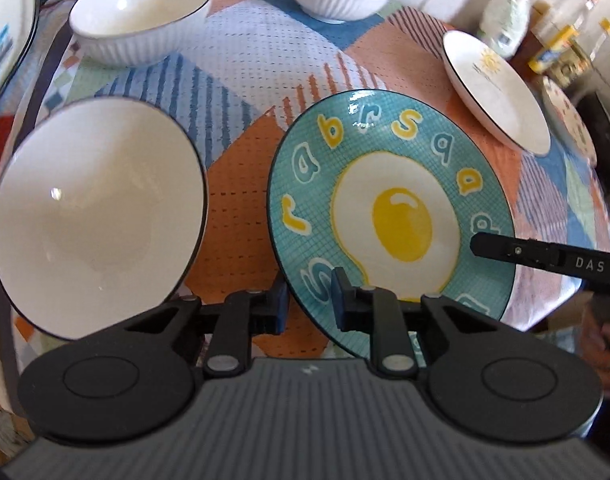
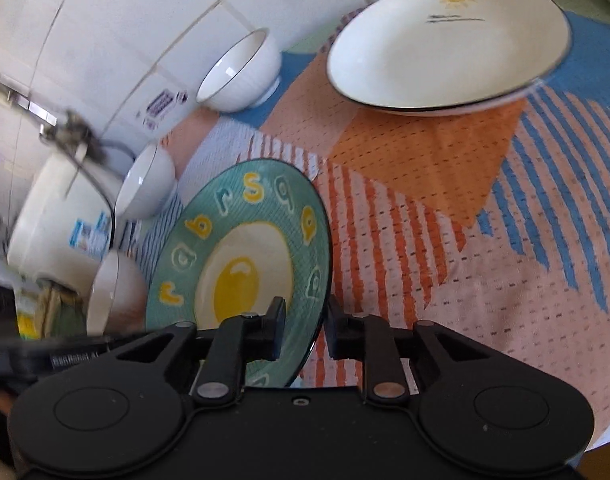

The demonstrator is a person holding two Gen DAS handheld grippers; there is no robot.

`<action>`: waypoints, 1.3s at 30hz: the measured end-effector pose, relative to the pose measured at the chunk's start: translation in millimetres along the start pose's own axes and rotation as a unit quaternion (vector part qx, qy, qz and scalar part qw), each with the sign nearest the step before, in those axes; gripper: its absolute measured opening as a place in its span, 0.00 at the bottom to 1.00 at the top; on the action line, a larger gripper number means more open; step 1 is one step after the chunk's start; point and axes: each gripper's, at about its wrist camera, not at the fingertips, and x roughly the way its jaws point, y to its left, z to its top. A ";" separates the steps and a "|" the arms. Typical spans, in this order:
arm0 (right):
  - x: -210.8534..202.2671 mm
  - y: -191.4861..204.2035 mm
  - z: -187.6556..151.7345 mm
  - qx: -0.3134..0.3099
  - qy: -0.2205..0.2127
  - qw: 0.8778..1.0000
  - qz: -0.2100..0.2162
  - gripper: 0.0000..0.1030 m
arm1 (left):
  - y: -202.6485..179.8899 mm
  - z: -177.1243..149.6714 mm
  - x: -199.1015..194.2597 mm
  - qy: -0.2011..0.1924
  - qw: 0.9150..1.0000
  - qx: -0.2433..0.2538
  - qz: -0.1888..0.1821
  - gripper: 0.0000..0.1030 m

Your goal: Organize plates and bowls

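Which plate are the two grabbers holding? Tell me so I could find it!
Look at the table with the patchwork cloth of orange, blue and pink. Near its front edge, between a big white bowl and a white sun plate, sits the egg plate. Only it is turquoise, with a fried egg and yellow letters.

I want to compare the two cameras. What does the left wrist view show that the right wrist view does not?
Only the left wrist view shows the bottles at the far edge and the right gripper from outside. Only the right wrist view shows the white appliance behind the bowls. Both show the egg plate with each gripper clamped on its rim, the left gripper, the sun plate and the patterned tablecloth.
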 end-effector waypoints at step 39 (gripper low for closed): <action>-100.6 -15.5 76.1 -0.105 -0.089 0.990 -0.023 0.21 | -110.8 88.1 -36.4 -0.096 0.991 0.098 -0.005 0.23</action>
